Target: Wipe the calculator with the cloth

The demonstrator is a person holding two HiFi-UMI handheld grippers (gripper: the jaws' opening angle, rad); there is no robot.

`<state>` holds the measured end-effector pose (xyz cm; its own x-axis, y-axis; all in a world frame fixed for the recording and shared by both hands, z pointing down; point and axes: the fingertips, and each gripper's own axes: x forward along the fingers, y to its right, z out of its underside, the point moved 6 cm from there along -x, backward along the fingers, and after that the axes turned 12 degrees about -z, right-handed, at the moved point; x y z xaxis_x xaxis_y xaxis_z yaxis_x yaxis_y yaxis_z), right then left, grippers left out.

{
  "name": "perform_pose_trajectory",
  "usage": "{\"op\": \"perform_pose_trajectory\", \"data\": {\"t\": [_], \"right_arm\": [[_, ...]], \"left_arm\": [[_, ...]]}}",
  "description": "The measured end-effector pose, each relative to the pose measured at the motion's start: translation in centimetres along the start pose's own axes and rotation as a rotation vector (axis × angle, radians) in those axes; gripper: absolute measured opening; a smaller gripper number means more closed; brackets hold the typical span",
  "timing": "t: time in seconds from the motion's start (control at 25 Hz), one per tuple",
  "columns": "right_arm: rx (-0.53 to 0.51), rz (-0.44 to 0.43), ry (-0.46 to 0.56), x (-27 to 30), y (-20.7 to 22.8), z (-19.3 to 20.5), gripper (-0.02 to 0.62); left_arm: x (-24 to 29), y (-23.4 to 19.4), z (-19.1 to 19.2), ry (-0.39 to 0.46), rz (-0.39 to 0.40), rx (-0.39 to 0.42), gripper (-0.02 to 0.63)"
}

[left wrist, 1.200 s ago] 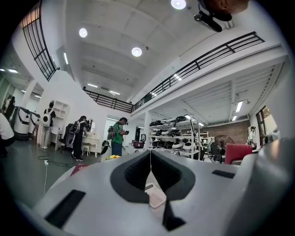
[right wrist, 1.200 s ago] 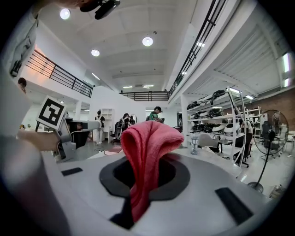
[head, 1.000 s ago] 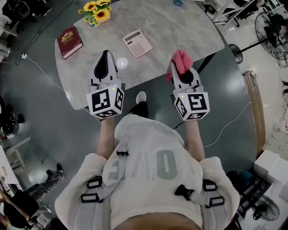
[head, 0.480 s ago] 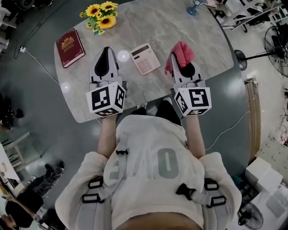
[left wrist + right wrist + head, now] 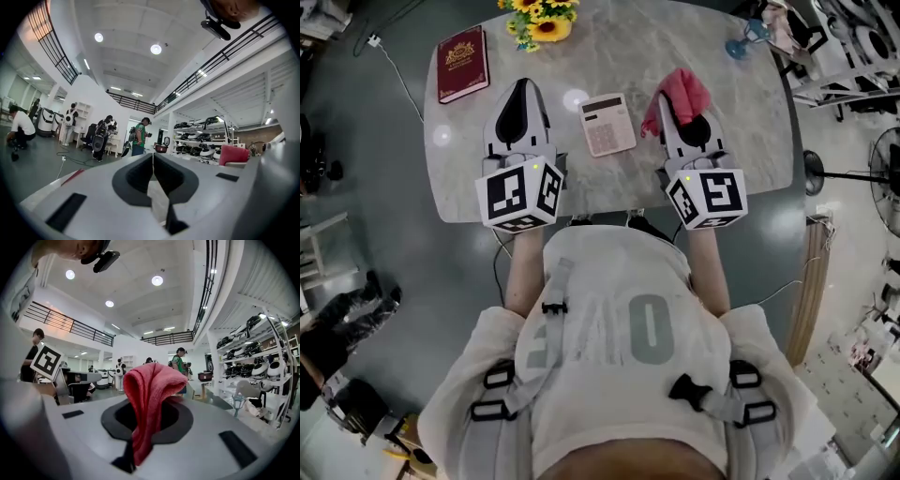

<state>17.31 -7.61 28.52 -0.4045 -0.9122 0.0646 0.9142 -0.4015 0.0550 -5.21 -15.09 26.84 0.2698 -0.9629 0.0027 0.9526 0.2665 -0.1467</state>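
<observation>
Right claw [image 5: 682, 105] clamped on pink cloth [image 5: 680, 94], left claw [image 5: 522, 98] closed, empty, calculator [image 5: 608, 124] between them near the tabletop's [image 5: 675, 37] near edge

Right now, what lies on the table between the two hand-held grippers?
The calculator lies flat on the table between the left hand-held gripper and the right hand-held gripper, touching neither; the head view shows it.

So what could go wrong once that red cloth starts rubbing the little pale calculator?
1. The pale calculator lies loose on the smooth grey marble table. The shut, empty left gripper is beside it and isn't steadying it, so a wipe may just push it along.
2. The right gripper pinches the bunched red cloth by one part only, so it might pull free when dragged.
</observation>
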Motion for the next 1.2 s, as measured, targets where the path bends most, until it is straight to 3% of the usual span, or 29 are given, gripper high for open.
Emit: {"op": "perform_pose_trajectory", "data": {"t": [0.16,0.4,0.44,0.52,0.56,0.64,0.92,1.2], "right_arm": [[0.001,-0.046,-0.003,0.1,1.3,0.1,0.057],[0.009,-0.094,-0.011,0.0,2.0,0.8,0.056],[0.013,-0.1,-0.012,0.1,2.1,0.9,0.057],[0.02,-0.111,-0.013,0.1,2.2,1.0,0.057],[0.023,-0.116,-0.014,0.2,2.3,1.0,0.057],[0.028,-0.125,-0.016,0.3,2.3,1.2,0.057],[0.033,-0.155,-0.031,0.6,1.5,1.7,0.057],[0.037,-0.163,-0.058,0.6,0.9,2.7,0.057]], "left_arm": [[-0.3,0.7,0.0,0.017,-0.041,-0.01,0.021],[-0.5,1.4,0.1,0.013,-0.032,-0.028,0.026],[-0.5,1.5,0.1,0.009,-0.018,-0.034,0.051],[-0.4,2.0,0.2,-0.005,0.036,-0.051,0.238],[-0.3,2.2,0.3,-0.015,0.06,-0.065,0.292],[-0.1,2.3,0.7,-0.04,0.078,-0.092,0.33],[-0.3,1.4,2.4,-0.133,0.041,-0.103,0.342],[0.1,0.6,6.2,-0.258,0.019,-0.061,0.365]]}}
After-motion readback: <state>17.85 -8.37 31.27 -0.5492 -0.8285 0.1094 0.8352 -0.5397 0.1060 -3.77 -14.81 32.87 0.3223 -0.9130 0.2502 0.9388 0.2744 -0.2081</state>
